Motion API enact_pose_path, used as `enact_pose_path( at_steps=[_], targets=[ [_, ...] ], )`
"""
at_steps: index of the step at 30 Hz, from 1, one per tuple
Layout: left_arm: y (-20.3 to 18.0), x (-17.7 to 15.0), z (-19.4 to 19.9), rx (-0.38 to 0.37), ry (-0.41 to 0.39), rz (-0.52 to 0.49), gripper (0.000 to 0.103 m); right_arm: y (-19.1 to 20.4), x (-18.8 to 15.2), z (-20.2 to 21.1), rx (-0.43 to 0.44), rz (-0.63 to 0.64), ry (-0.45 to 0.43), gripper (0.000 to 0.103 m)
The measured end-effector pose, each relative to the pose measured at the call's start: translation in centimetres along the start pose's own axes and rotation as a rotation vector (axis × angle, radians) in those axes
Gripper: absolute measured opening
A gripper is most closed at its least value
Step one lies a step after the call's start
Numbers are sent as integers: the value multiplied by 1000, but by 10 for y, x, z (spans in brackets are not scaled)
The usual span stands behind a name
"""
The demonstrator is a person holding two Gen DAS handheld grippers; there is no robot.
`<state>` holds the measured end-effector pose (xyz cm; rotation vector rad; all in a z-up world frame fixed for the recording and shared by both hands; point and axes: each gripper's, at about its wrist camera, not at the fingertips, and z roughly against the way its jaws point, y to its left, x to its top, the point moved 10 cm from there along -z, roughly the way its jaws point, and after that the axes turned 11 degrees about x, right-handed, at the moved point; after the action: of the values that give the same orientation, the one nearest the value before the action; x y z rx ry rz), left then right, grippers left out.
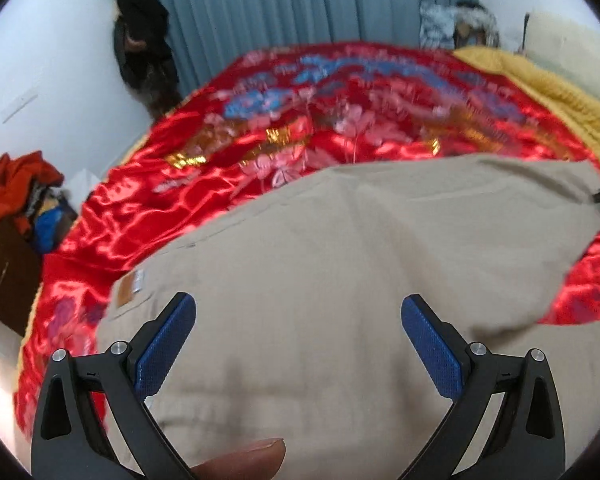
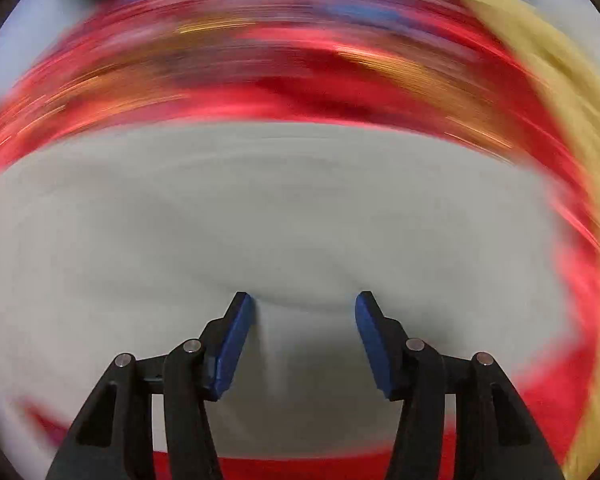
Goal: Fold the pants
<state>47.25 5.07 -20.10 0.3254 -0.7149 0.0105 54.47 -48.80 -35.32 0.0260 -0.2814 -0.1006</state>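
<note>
Beige cotton pants (image 1: 340, 264) lie on a red embroidered satin bedspread (image 1: 188, 184); left gripper (image 1: 298, 320) and right gripper (image 2: 305, 304) gape wide, empty — slick satin could let folds slide.

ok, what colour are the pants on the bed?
Beige/khaki pants, lying on a shiny red floral bedspread; clearest in the left wrist view.

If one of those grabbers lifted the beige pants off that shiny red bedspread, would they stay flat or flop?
The pants would likely droop: soft creases show limp cloth. They look thick, so probably heavy for fabric. The glossy bedspread may let them slide if pushed. The left gripper and right gripper hold nothing.
</note>
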Motion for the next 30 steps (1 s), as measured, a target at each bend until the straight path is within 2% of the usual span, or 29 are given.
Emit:
enact_pose_path(
  at_steps=[1,2,3,4,5,6,7,8,9,10,11,13,15,17,19,20,21,22,24,26,28,30],
  targets=[
    [-6,-2,-12,-7,12,-17,103,-27,1,10,-43,-53,-29,52],
    [-14,-10,-24,-11,38,-52,103,-40,3,22,-52,-74,-72,53],
    [-23,-21,-40,-10,79,-98,102,-38,4,34,7,-62,-117,53],
    [-32,-40,-58,-6,132,-159,103,-24,3,41,113,-39,-142,53],
    [-36,-53,-68,0,142,-192,102,-12,0,44,195,-22,-148,54],
    [-36,-57,-68,-8,118,-186,102,2,-9,46,261,5,-135,54],
    [-33,-55,-63,-4,117,-180,102,8,-18,45,250,22,-112,54],
    [-28,-53,-55,18,124,-182,102,9,-27,45,202,34,-93,54],
    [-23,-50,-42,40,111,-181,102,11,-38,54,187,30,-108,54],
    [-20,-45,-22,40,70,-176,102,18,-50,69,225,29,-143,54],
    [-22,-45,0,12,32,-171,102,30,-65,86,290,42,-170,54],
    [-31,-57,39,-65,8,-173,103,56,-97,107,419,91,-154,56],
    [-44,-84,63,-117,17,-196,103,99,-159,122,556,161,-65,59],
    [-56,-120,69,-110,49,-254,103,123,-224,128,606,223,28,59],
    [-60,-159,60,-75,106,-313,103,120,-267,126,590,240,83,58],
    [-59,-169,57,-75,118,-302,102,110,-288,122,553,239,105,58],
    [-53,-173,57,-86,113,-268,102,84,-309,115,475,217,125,58],
    [-45,-175,57,-83,126,-242,102,63,-317,113,433,195,119,54],
    [-37,-173,57,-70,151,-219,103,-3,-325,118,345,68,58,48],
    [-33,-169,59,-47,168,-213,103,-70,-330,122,202,-35,28,48],
    [-34,-159,63,-9,159,-226,103,-106,-332,127,135,-93,16,46],
    [-37,-141,78,-13,113,-208,103,-107,-326,136,84,-112,24,46]
  ],
)
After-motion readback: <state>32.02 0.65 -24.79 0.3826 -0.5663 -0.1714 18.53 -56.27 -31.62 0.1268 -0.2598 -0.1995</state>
